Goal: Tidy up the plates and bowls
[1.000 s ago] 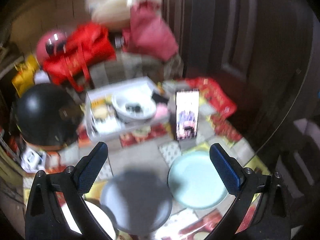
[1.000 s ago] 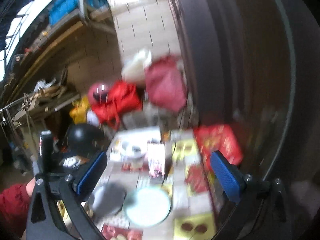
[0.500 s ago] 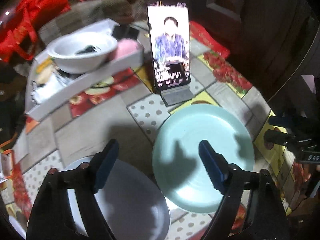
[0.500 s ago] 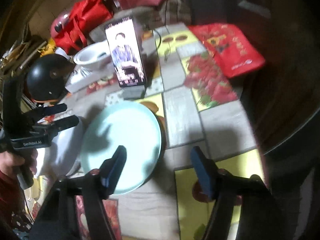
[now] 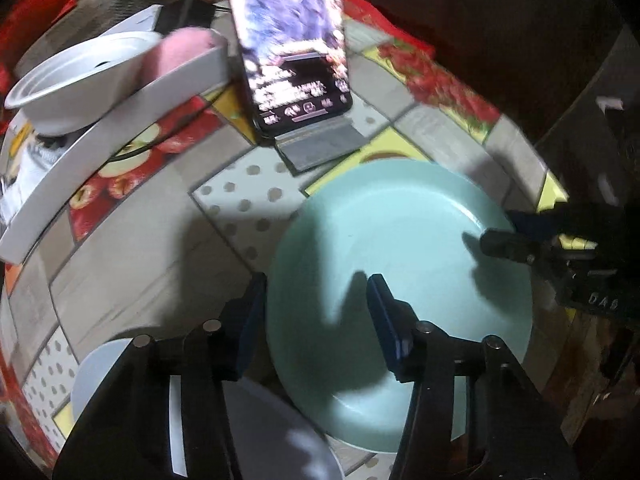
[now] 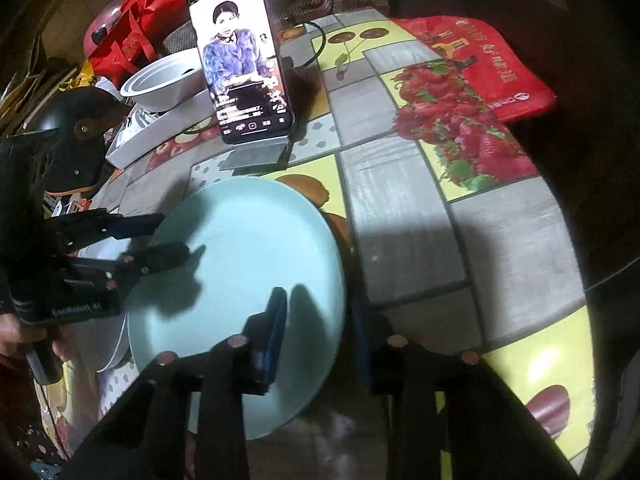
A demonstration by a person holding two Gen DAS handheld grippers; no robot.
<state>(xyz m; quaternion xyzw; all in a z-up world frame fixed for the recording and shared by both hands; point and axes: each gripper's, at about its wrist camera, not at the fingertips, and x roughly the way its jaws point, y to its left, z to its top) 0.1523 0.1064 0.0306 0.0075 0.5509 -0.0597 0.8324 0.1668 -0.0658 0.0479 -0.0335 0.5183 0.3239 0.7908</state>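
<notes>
A pale green plate [image 5: 404,248] lies on the patterned table; it also shows in the right wrist view [image 6: 248,264]. My left gripper [image 5: 316,320] is open, its jaws straddling the plate's left rim. My right gripper [image 6: 320,332] is open, its jaws straddling the plate's right rim. A grey-white plate [image 5: 256,428] lies just left of the green one, under my left gripper. A white bowl [image 5: 80,76] sits in a white tray [image 5: 104,148] at the back left.
A lit phone [image 6: 240,76] stands on a stand just behind the green plate. A red bag [image 6: 484,64] lies at the back right. A black helmet [image 6: 80,132] and red bags sit beyond the table's left edge. The table edge curves close on the right.
Both grippers have dropped from high above down to the green plate and narrowed, each now straddling a rim on opposite sides.
</notes>
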